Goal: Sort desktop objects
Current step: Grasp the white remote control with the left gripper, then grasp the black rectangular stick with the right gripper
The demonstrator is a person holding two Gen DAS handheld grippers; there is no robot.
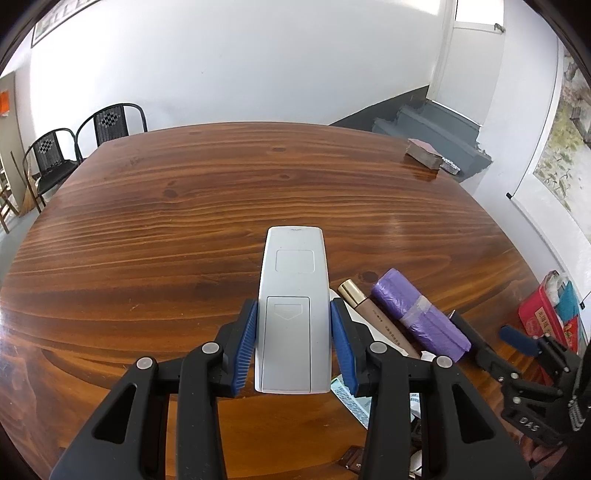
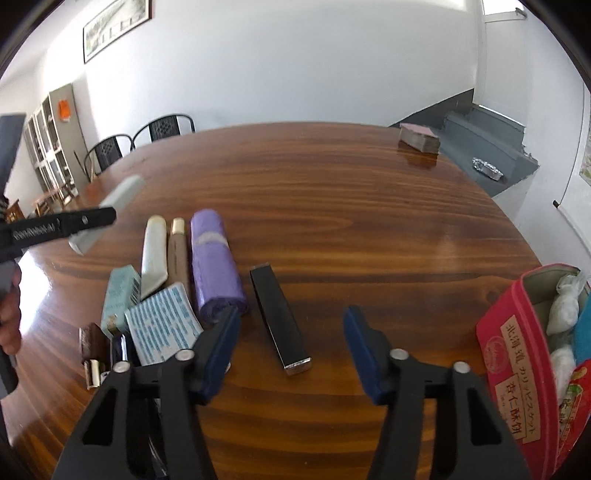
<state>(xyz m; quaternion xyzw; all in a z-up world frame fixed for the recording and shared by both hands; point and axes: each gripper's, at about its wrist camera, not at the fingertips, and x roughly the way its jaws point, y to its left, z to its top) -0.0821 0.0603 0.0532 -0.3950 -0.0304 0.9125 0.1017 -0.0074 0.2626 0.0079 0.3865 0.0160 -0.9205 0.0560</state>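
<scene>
left gripper (image 1: 293,345): blue ribbed pads pinch one smooth grey remote (image 1: 293,295), lifted off the wooden table (image 1: 184,221) | right gripper (image 2: 291,354): jaws spread, nothing between, above one glossy black bar (image 2: 279,317) | beside: one crinkled purple bag roll (image 2: 216,266), two tubes, one red tin (image 2: 517,369)

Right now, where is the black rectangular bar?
In the right wrist view, the black bar lies on the table, right of the purple bag roll.

Two black chairs (image 1: 74,147) are seen beyond the wooden table (image 1: 221,184); a framed picture (image 2: 116,27) is hung on the white wall.
</scene>
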